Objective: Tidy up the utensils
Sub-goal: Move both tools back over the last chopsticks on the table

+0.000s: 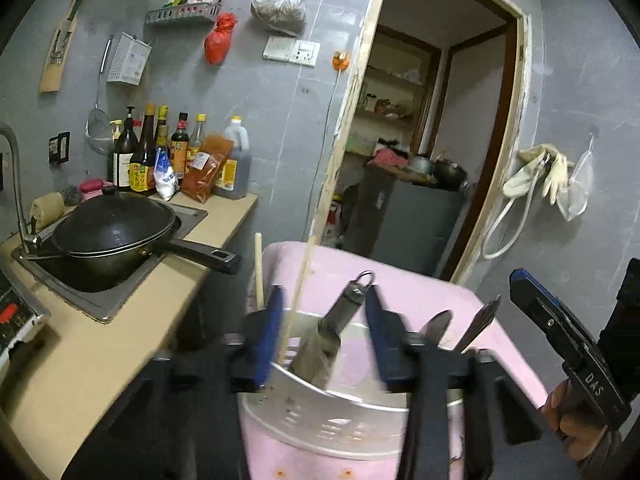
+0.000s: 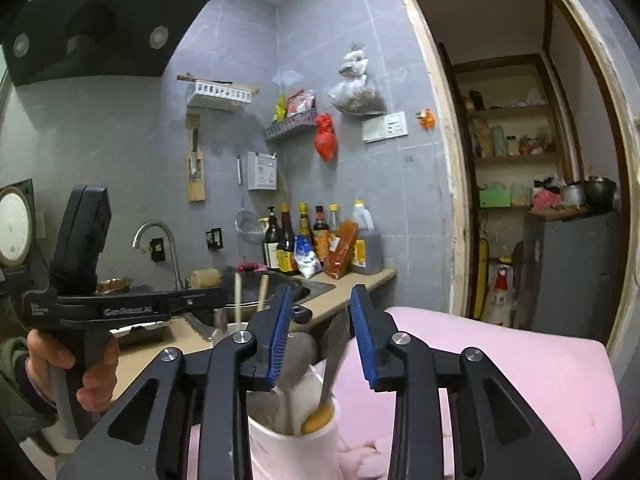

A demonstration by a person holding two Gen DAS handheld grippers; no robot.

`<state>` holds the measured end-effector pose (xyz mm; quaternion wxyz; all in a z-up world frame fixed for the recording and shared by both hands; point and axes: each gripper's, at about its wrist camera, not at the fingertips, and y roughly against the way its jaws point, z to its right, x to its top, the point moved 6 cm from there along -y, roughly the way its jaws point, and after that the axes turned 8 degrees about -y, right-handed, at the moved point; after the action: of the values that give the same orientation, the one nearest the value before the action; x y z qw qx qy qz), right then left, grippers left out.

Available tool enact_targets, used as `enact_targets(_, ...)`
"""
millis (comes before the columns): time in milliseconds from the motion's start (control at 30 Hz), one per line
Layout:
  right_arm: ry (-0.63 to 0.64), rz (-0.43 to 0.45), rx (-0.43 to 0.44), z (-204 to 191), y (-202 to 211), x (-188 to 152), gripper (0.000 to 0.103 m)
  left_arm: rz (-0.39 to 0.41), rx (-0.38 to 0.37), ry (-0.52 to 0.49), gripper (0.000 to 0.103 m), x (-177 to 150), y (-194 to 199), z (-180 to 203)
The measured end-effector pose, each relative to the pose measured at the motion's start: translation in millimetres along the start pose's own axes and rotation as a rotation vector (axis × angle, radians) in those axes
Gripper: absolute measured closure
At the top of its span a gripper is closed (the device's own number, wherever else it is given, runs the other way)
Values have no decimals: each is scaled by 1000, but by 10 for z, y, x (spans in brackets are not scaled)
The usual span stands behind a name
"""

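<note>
Utensil holder: you have a white perforated plastic holder [image 1: 320, 412] with a curved wall standing on the pink surface, right under your left gripper; in the right wrist view it shows as a smooth white cup [image 2: 296, 448].
Metal utensil: a dull grey steel handle [image 1: 340, 320] with a ring at its tip leans upright in the holder, blurred, between your left fingers.
Chopsticks: a pale, thin wooden stick [image 1: 298, 300] rises from the holder beside your left finger; a thicker one [image 1: 259, 270] stands just left of it.
Spoon: a slim steel handle with a yellowish bowl [image 2: 320, 420] sits bowl-down in the cup between your right fingers.
Other blades: two pointed metal tips [image 1: 464, 324] stick up to the right of your left gripper.
Left gripper: your left gripper [image 1: 324, 332] stands partly open, blue ribbed pads clear of the grey handle between them.
Right gripper: your right gripper [image 2: 320, 340] is partly open too, pads apart from the spoon handle.
Surface: the holder rests on a soft pink cover [image 1: 420, 296].
Room: a beige counter [image 1: 80, 340] holds a steel sink with a black lidded wok [image 1: 116, 232], sauce bottles [image 1: 160, 152] stand against grey tiled wall, and a doorway [image 1: 432, 140] opens to shelves.
</note>
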<state>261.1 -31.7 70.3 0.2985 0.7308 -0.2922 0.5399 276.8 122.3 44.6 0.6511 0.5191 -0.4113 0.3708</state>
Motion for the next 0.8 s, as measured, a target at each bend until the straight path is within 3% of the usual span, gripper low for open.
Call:
enact_targets(67,-11,10,-21,71,128,53,70,18,-13,10,56,22,52,77)
enact_targets(133,-15,24,-41,123,223,88,52,27,-20,3,52,54,97,185)
enact_targets(167,-14,35,-57,158,306,112,50,34,-22,-4,49,56,116,244)
enact_targets(300,17,71,-147,294,625,152,20,91,-6,-42,20,58,211,521)
enact_targets(400,53,98,-220,395,882,141,4,175,25,-80,11,-36,315,772)
enact_targets(633,84,67,-347,678,1343,-23,0,144,-28,-165,9,-304,282,1286)
enact_targets(800,70,-43,-442,948,1591,-341,0,42,-84,-189,9,-555,146,1568)
